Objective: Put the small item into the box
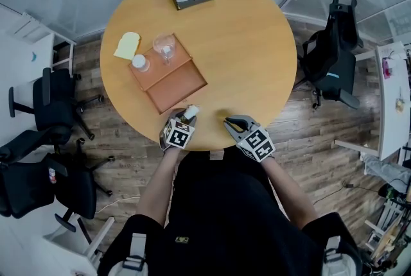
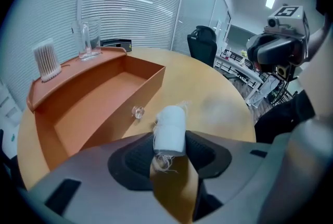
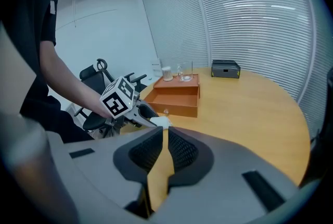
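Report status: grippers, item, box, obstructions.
Left gripper shut on small white fibrous roll, beside the open orange-brown box. Right gripper shut, empty. Roll not yet in box; nothing blocking.

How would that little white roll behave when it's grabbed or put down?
Probably soft and light: the white roll looks like cloth, with loose threads fraying at its end. It likely squashes slightly in the left gripper rather than slipping. Being cylindrical, it might roll if laid sideways.
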Demonstrator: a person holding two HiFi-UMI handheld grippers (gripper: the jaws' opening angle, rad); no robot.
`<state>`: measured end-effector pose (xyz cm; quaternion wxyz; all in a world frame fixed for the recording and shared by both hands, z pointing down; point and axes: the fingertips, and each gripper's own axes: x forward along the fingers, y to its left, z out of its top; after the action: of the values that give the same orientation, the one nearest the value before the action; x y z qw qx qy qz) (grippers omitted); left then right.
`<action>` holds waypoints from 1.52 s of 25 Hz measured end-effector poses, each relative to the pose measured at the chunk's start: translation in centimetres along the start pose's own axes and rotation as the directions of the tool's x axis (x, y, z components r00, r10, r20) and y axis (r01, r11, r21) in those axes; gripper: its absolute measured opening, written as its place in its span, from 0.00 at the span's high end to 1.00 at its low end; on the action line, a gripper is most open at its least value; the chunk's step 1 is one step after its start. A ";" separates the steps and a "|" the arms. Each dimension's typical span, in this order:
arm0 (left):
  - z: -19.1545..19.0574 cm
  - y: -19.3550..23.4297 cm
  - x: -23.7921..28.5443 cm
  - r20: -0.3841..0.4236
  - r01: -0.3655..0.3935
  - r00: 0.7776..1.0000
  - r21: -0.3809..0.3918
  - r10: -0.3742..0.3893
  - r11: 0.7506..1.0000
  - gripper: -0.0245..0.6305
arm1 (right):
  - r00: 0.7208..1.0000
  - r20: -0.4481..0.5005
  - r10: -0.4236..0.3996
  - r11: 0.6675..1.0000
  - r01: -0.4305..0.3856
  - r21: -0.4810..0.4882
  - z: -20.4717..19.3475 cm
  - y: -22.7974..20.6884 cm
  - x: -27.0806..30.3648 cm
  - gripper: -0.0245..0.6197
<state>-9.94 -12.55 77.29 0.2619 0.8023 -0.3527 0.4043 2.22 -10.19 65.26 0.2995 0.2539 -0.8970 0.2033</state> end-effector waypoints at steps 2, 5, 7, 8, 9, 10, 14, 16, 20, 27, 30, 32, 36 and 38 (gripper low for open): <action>-0.1 -0.2 -0.1 -0.001 0.006 1.000 0.015 -0.006 1.000 0.68 | 1.000 0.003 0.001 1.000 -0.001 0.000 0.1 -0.1 0.0 0.92; 0.2 -0.6 -0.7 0.021 0.011 1.000 0.013 -0.012 1.000 0.68 | 1.000 0.005 0.003 1.000 -0.003 -0.002 0.1 -0.2 0.1 0.92; 0.8 -0.8 -1.3 0.045 0.012 0.999 0.021 -0.013 1.000 0.68 | 1.000 0.006 0.004 1.000 -0.004 -0.004 0.2 -0.3 0.2 0.92; 1.0 -0.9 -1.7 0.057 0.010 0.998 0.032 -0.012 0.999 0.68 | 1.000 0.007 0.005 1.000 -0.005 -0.004 0.3 -0.3 0.3 0.92; 1.3 -1.0 -2.2 0.069 0.007 0.998 0.046 -0.010 0.999 0.69 | 1.000 0.008 0.007 1.000 -0.007 -0.005 0.3 -0.2 0.4 0.92; 1.5 -1.1 -2.7 0.081 0.001 0.997 0.060 -0.006 0.998 0.69 | 1.000 0.008 0.009 1.000 -0.009 -0.004 0.4 -0.2 0.5 0.92; 2.4 -1.1 -4.7 0.122 -0.021 0.992 0.069 0.013 0.997 0.69 | 1.000 0.014 0.011 1.000 -0.011 0.002 0.3 -0.2 0.8 0.92; 2.9 -0.7 -5.5 0.133 -0.034 0.991 0.066 0.025 0.997 0.69 | 1.000 0.016 0.014 1.000 -0.014 0.004 0.3 0.0 1.0 0.92; 4.4 0.6 -7.2 0.160 -0.065 0.986 0.073 0.053 0.995 0.69 | 1.000 0.014 0.021 1.000 -0.021 0.009 0.2 0.3 1.4 0.92; 6.7 4.1 -8.3 0.190 -0.115 0.977 0.074 0.099 0.991 0.69 | 1.000 0.008 0.028 1.000 -0.028 0.009 0.0 0.6 1.8 0.92; 7.2 5.4 -7.9 0.177 -0.119 0.979 0.092 0.101 0.989 0.69 | 1.000 0.005 0.029 1.000 -0.029 0.010 0.2 0.6 2.0 0.92; 7.2 6.3 -7.3 0.156 -0.118 0.983 0.102 0.101 0.988 0.69 | 0.999 0.001 0.032 0.999 -0.032 0.009 0.2 0.5 2.3 0.92; 7.0 7.9 -6.0 0.121 -0.117 0.987 0.103 0.105 0.988 0.69 | 0.999 -0.008 0.034 0.999 -0.034 0.011 0.1 0.4 2.5 0.92; 6.8 8.6 -5.4 0.103 -0.131 0.987 0.114 0.119 0.985 0.69 | 0.999 -0.014 0.034 0.999 -0.034 0.009 0.1 0.3 2.6 0.92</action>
<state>-15.79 -20.71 70.32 0.1697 0.8115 -0.3894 0.4014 0.20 -10.91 66.75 0.3012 0.2383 -0.8981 0.2144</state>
